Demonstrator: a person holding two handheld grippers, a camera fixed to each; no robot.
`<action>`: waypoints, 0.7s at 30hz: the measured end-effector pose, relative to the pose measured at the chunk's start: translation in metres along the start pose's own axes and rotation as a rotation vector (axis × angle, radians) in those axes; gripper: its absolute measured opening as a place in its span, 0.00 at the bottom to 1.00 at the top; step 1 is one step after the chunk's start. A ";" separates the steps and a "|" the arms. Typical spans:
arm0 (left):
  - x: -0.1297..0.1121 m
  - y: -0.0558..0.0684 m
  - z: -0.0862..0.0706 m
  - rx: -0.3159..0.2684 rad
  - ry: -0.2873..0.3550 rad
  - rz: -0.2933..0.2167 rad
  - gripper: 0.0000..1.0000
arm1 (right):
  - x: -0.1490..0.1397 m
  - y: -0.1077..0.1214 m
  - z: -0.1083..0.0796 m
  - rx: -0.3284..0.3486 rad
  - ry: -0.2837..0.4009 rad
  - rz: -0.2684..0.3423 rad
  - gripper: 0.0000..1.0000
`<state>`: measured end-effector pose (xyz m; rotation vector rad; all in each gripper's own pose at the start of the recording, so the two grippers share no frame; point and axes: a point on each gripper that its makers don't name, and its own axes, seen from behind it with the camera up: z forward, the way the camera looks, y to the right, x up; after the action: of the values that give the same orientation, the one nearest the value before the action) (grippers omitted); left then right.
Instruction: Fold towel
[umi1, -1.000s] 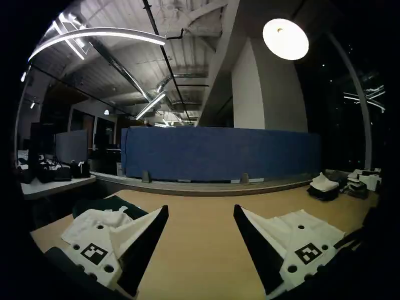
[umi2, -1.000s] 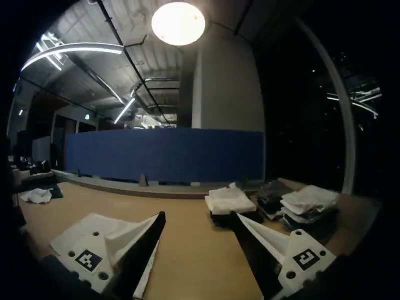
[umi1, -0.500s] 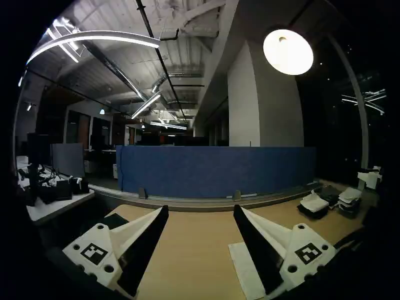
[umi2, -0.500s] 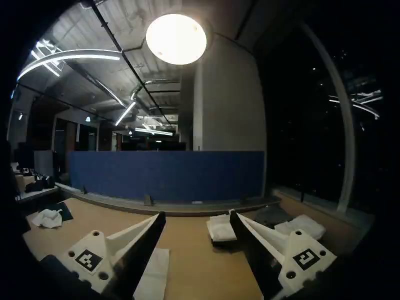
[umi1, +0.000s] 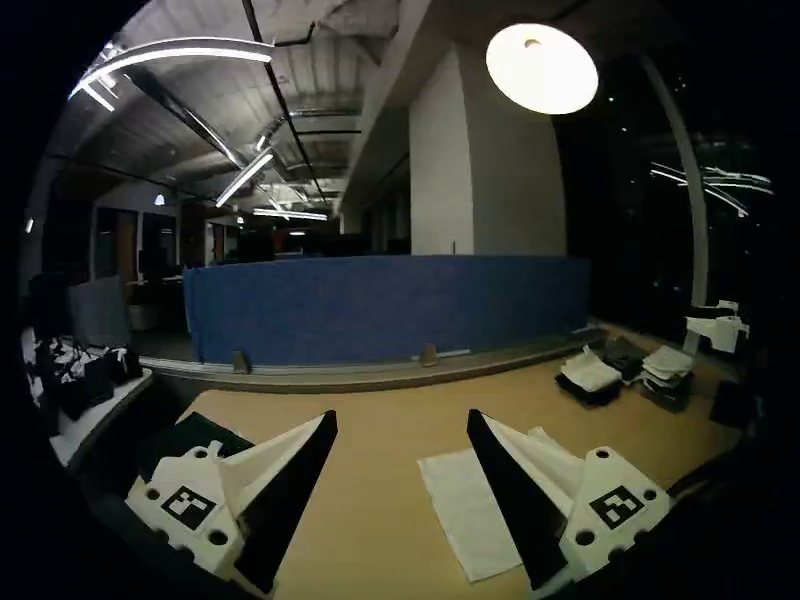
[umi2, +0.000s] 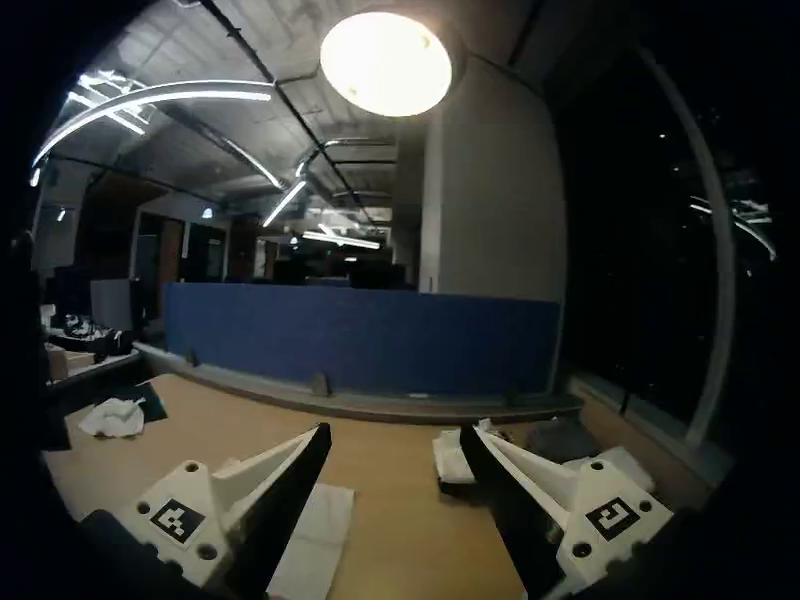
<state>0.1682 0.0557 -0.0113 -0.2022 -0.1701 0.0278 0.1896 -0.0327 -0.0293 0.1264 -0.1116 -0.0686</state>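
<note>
A white towel (umi1: 462, 505) lies flat on the wooden table (umi1: 390, 420), partly under the right finger of my left gripper (umi1: 402, 435). In the right gripper view the same towel (umi2: 318, 520) shows just right of the left finger. My left gripper is open and holds nothing. My right gripper (umi2: 395, 445) is open too, above the table with nothing between its fingers. A crumpled white cloth (umi2: 112, 416) rests on a dark cloth at the table's left end.
Stacks of folded towels (umi1: 625, 368) sit at the right end of the table, and a folded white one (umi2: 452, 460) lies beside my right gripper's finger. A dark cloth (umi1: 185, 440) lies at the left. A blue partition (umi1: 390, 305) runs along the far edge.
Both grippers have risen and drawn back from the towel. One second ago white cloth lay around the fingers; now the towel lies flat on the table and both grippers are free.
</note>
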 end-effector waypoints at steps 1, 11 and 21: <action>-0.003 0.006 0.000 -0.029 -0.022 0.009 0.97 | -0.003 -0.006 0.000 0.031 -0.025 -0.006 1.00; -0.037 0.058 -0.006 -0.278 -0.211 0.118 0.97 | -0.036 -0.054 -0.014 0.295 -0.273 -0.054 1.00; -0.050 0.069 -0.005 -0.298 -0.232 0.140 0.97 | -0.050 -0.061 -0.011 0.324 -0.307 -0.076 1.00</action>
<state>0.1186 0.1202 -0.0379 -0.5090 -0.3922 0.1658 0.1376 -0.0885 -0.0532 0.4436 -0.4246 -0.1460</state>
